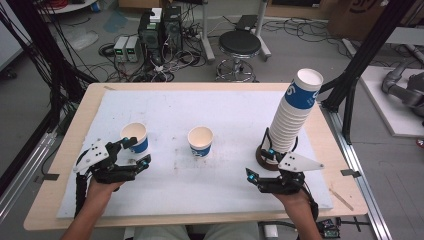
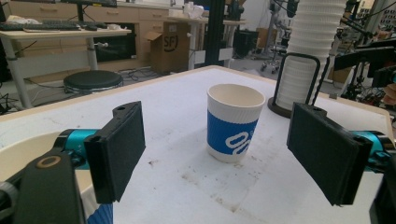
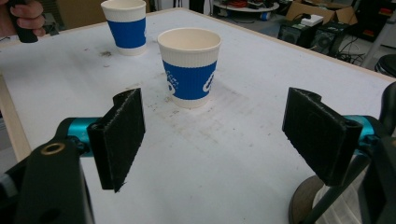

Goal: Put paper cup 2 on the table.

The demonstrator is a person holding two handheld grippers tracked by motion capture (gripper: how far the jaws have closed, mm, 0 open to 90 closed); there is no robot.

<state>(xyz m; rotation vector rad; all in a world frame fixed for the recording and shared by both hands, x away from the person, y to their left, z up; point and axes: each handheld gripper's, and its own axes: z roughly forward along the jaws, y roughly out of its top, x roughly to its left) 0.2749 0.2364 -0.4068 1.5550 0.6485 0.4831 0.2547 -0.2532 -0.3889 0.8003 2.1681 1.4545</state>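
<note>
**Ana:** High view first: where are the cups?

**Ben:** Two single cups stand upright on the white table (image 1: pixel 235 105). The left cup (image 1: pixel 135 137) is near the left gripper (image 1: pixel 140 151). The middle cup (image 1: pixel 200 141) stands apart from it, between the two hands. The cup stack (image 1: pixel 295 112) leans in its black holder (image 1: pixel 265 159) at the right side.

**Ana:** Does the left gripper hold the left cup?

**Ben:** No. Its jaws stand wide and empty. In the left gripper view, that cup's rim (image 2: pixel 18 149) is just beside the left jaw, outside the gap, and the middle cup (image 2: pixel 235 122) is further ahead.

**Ana:** And the right gripper (image 1: pixel 262 167)?

**Ben:** Also wide open, nothing between the jaws. It is just beside the holder. In the right gripper view the middle cup (image 3: pixel 189 66) stands ahead of it.
</note>
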